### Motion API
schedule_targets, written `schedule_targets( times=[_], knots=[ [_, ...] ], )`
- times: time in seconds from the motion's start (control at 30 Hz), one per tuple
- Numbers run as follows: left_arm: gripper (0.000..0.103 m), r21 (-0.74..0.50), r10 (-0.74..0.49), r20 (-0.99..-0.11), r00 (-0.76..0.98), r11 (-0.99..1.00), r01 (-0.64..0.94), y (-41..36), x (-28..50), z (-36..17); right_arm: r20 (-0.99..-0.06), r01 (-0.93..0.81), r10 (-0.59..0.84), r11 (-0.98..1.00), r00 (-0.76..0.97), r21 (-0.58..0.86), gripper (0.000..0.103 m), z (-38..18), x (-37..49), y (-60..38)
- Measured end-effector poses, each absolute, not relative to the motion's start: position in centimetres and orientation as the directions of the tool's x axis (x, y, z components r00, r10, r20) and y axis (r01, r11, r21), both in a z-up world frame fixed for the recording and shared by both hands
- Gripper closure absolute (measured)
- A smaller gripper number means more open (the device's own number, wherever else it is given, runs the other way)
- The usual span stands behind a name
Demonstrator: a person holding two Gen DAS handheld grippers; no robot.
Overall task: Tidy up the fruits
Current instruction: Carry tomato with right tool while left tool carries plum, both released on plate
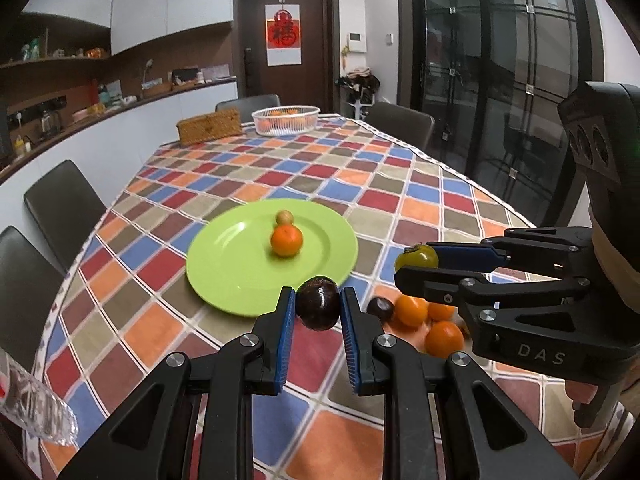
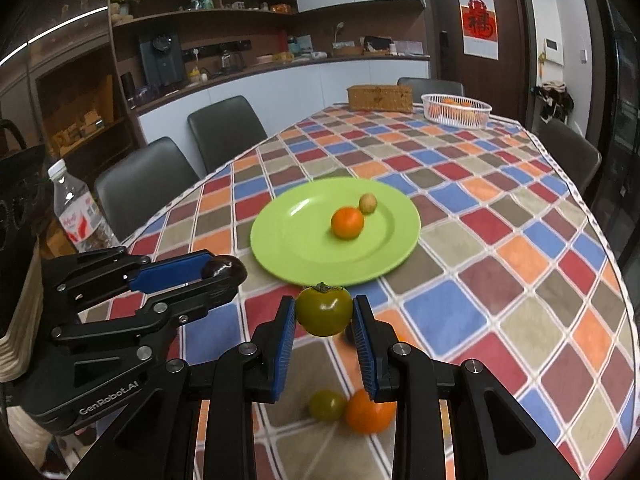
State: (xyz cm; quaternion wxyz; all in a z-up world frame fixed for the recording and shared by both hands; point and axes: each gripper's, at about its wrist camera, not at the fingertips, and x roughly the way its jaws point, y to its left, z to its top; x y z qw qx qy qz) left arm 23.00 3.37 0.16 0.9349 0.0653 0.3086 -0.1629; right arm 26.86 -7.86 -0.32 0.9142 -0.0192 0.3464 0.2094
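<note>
A green plate point(image 1: 224, 264) point(image 2: 296, 236) lies on the checked tablecloth and holds an orange point(image 1: 286, 241) point(image 2: 347, 222) and a small tan fruit point(image 1: 284, 217) point(image 2: 367, 203). My left gripper point(image 1: 318, 306) is shut on a dark purple fruit point(image 1: 318, 303), held above the table near the plate's front edge; it also shows in the right wrist view point(image 2: 224, 270). My right gripper point(image 2: 323, 312) is shut on a green persimmon point(image 2: 323, 309) point(image 1: 416, 258), right of the left one. Loose oranges point(image 1: 412, 310) point(image 2: 368, 412), a dark fruit point(image 1: 380, 308) and a small green fruit point(image 2: 327, 405) lie on the table below.
A white basket point(image 1: 286, 120) point(image 2: 456, 110) with oranges and a wicker box point(image 1: 210, 126) point(image 2: 380, 98) stand at the table's far end. A water bottle point(image 2: 82, 216) stands at the left edge. Dark chairs point(image 1: 60, 204) surround the table.
</note>
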Motion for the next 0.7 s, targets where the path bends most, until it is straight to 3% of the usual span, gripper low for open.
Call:
schedule_targets(
  times=[0.43, 0.7],
  knots=[
    [0.08, 0.045, -0.24, -0.555, 0.796, 0.948, 0.316, 4.2, 27.1, 2.1, -0.599, -0.413, 0.355, 0.909, 0.717, 0.044, 0.073, 2.2, 31.4, -5.9],
    [0.08, 0.017, -0.237, -0.58, 0.779, 0.953, 0.302, 4.7, 30.6, 1.7, -0.642, -0.413, 0.348, 0.909, 0.683, 0.053, 0.073, 1.6, 35.3, -5.5]
  ],
)
